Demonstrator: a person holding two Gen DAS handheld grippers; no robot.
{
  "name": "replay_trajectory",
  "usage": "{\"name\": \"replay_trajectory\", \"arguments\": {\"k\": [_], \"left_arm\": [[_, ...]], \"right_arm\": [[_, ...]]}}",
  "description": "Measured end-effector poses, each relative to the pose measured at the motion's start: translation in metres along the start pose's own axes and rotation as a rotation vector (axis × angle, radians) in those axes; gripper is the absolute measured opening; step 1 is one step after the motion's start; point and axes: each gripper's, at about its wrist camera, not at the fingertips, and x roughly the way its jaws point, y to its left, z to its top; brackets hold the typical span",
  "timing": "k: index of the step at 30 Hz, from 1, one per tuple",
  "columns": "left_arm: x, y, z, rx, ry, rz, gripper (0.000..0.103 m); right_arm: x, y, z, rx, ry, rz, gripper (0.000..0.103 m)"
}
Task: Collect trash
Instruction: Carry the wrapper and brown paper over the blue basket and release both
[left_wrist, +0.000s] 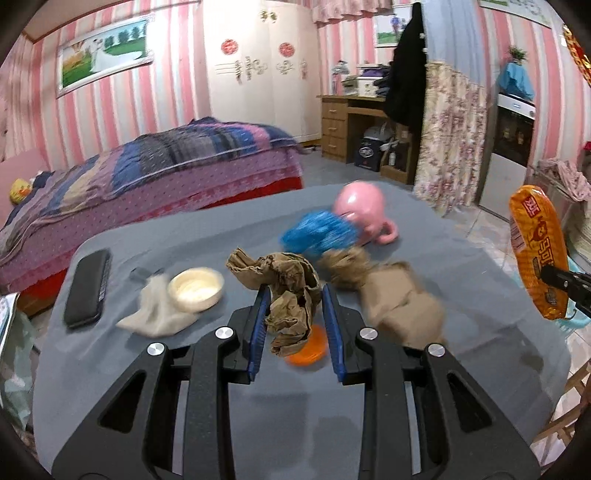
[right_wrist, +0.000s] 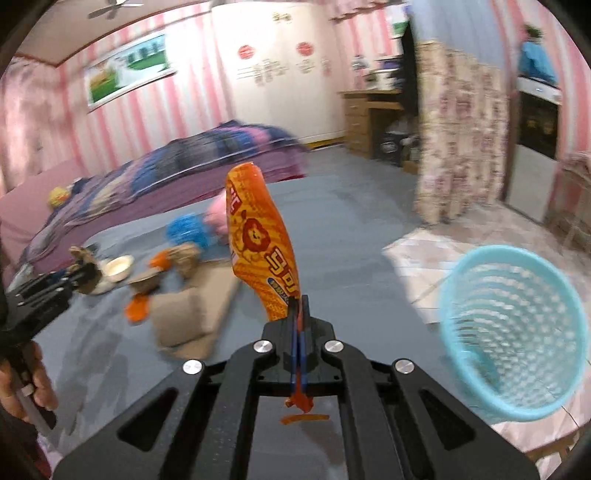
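Note:
My left gripper (left_wrist: 295, 295) is shut on a crumpled brown paper wad (left_wrist: 288, 291) and holds it above the grey table (left_wrist: 147, 369). My right gripper (right_wrist: 299, 301) is shut on an orange snack wrapper (right_wrist: 258, 240), held upright above the table's right side; the wrapper also shows at the right edge of the left wrist view (left_wrist: 537, 254). A light blue mesh bin (right_wrist: 513, 336) stands on the floor right of the table. More brown paper (left_wrist: 399, 295), a blue crumpled bag (left_wrist: 321, 232) and a whitish tissue (left_wrist: 155, 314) lie on the table.
On the table lie a black phone (left_wrist: 86, 288), a cream bowl (left_wrist: 195, 288), an orange lid (left_wrist: 310, 347) and a pink pot (left_wrist: 364, 210). A bed (left_wrist: 147, 173) stands beyond the table. A desk (left_wrist: 354, 125) and curtain (left_wrist: 450, 140) are behind.

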Motion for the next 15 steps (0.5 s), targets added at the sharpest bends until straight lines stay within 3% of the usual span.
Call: {"name": "replay_trajectory", "arguments": {"k": [7, 15], "left_arm": [[0.004, -0.066, 0.03, 0.061, -0.05, -0.082, 0.028], [0.012, -0.136, 0.049, 0.095, -0.07, -0.175, 0.028]], "right_arm": [[-0.024, -0.076, 0.004, 0.081, -0.059, -0.183, 0.001], [-0.04, -0.148, -0.005, 0.181, -0.071, -0.29, 0.001]]}}
